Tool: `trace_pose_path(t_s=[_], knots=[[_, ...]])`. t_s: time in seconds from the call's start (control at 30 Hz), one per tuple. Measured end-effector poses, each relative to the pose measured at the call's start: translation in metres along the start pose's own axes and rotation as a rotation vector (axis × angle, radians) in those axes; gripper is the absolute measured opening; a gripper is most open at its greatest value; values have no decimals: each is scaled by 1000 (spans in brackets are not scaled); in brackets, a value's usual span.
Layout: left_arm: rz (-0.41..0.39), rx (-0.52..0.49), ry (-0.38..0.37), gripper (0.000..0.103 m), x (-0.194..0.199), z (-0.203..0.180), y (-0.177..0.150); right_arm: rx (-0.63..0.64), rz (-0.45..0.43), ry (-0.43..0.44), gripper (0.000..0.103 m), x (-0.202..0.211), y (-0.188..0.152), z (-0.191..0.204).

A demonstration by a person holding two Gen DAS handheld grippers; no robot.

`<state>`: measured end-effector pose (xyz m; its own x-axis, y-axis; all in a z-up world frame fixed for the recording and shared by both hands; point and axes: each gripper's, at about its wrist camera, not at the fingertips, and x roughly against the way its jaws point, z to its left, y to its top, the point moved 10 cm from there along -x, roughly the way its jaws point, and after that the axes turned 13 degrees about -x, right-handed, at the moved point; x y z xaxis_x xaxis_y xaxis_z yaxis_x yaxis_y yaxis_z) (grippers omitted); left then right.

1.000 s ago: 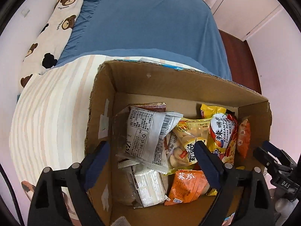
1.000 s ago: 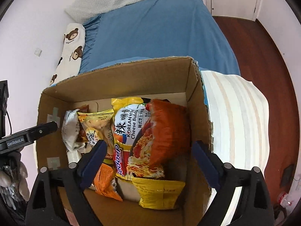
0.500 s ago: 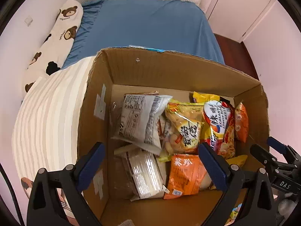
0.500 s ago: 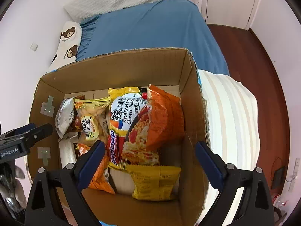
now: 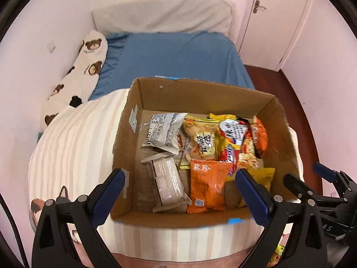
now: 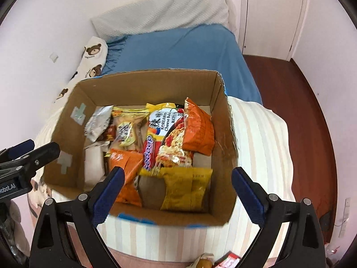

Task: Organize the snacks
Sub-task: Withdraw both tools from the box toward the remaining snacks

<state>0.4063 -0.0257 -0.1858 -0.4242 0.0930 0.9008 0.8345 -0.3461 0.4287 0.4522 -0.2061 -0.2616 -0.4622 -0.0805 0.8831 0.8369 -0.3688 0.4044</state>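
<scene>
An open cardboard box (image 5: 200,91) stands on a striped blanket on the bed; it also shows in the right wrist view (image 6: 147,82). Inside lie several snack packs: a white wrapper (image 5: 164,132), a pale biscuit pack (image 5: 167,178), an orange pack (image 5: 207,184), a yellow pack (image 5: 202,141), noodle packs (image 6: 176,134) and a yellow pack at the near side (image 6: 186,187). My left gripper (image 5: 178,192) is open and empty above the box's near edge. My right gripper (image 6: 176,189) is open and empty, also above the near edge.
The blue bed sheet (image 5: 176,55) and a bear-print pillow (image 5: 78,67) lie beyond the box. A door (image 6: 270,15) and dark wood floor (image 6: 308,111) are at the right. A few more snack packs (image 6: 214,262) peek in at the bottom edge.
Both grippers have pulled up and back from the box, so the whole box and more of the room show. The jaws stay open and the snacks have not moved.
</scene>
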Motion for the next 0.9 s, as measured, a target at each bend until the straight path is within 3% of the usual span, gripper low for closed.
trace_pose_path(t_s=[0.67,0.9], knots=[[-156,-15,3,101,102,-23,-51,8,-231,38,98,135,-50,11],[-147,-66,18,101,103,-39,-83,-113,-176,67,98,137,-85,-22]])
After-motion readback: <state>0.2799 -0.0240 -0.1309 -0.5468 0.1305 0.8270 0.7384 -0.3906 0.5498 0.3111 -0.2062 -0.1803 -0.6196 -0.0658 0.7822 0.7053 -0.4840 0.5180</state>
